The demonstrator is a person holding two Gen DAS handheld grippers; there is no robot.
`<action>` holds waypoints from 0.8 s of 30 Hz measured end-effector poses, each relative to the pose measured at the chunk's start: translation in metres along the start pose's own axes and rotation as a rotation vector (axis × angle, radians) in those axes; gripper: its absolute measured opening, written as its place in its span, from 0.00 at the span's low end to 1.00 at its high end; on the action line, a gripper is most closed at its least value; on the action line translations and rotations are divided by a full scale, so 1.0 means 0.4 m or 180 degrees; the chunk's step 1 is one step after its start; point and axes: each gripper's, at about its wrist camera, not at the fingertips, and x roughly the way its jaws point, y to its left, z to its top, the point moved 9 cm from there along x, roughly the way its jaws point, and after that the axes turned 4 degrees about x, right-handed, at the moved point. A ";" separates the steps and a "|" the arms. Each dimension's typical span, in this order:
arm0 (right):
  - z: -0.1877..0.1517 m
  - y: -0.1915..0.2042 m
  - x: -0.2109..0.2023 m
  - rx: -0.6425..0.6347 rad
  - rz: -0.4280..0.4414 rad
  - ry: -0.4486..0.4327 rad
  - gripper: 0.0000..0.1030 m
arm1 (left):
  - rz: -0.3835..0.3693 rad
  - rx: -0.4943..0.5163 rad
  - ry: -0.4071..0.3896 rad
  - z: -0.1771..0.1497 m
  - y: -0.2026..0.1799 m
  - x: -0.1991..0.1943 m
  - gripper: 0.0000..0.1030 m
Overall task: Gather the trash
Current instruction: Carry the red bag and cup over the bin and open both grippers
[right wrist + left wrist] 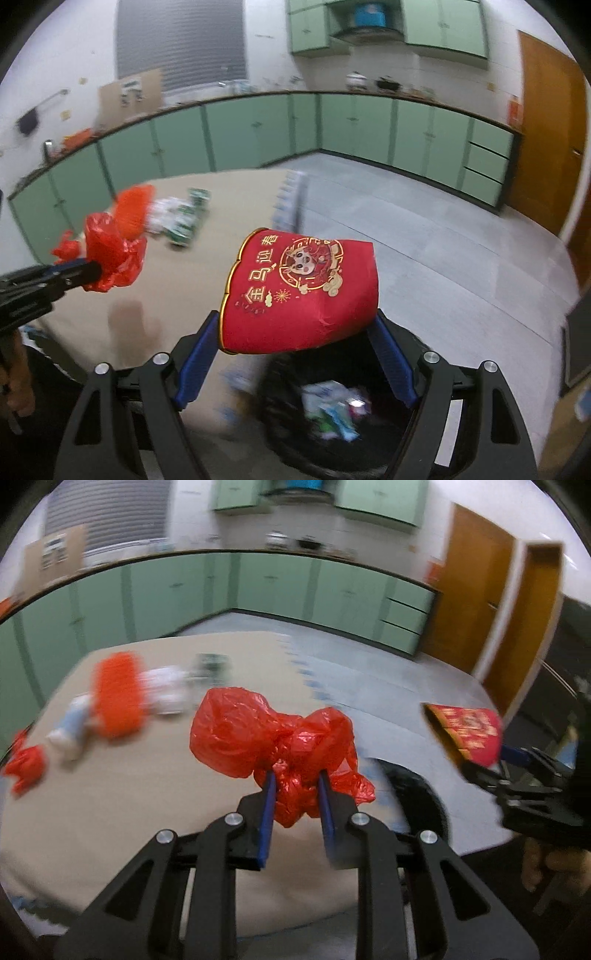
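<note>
My left gripper (295, 779) is shut on a crumpled red plastic bag (258, 734) and holds it above the beige table (129, 812); it also shows in the right wrist view (110, 258). My right gripper (295, 325) holds a red envelope with gold print (306, 291) between its wide-set blue fingers (195, 365), above a black trash bin (332, 435) with wrappers inside. The envelope also shows in the left wrist view (469, 734), as does the bin (421, 794).
On the table lie an orange object (118, 694), white crumpled paper (166, 690), a white bottle (70, 731), a green-white pack (210, 668) and another red bag (26, 764). Green cabinets (258, 129) line the walls. A wooden door (546, 140) is at right.
</note>
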 end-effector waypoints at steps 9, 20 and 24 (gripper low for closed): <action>-0.129 -0.293 0.066 0.0647 -0.0317 0.0410 0.76 | -0.0476 0.0616 0.0379 -0.021 -0.302 0.223 0.20; -0.186 -0.341 0.181 0.0736 -0.0259 0.0786 0.77 | -0.0412 0.0982 0.0748 -0.125 -0.388 0.432 0.40; -0.179 -0.343 0.180 0.0760 -0.0239 0.0777 0.80 | -0.0423 0.1069 0.0651 -0.130 -0.402 0.429 0.49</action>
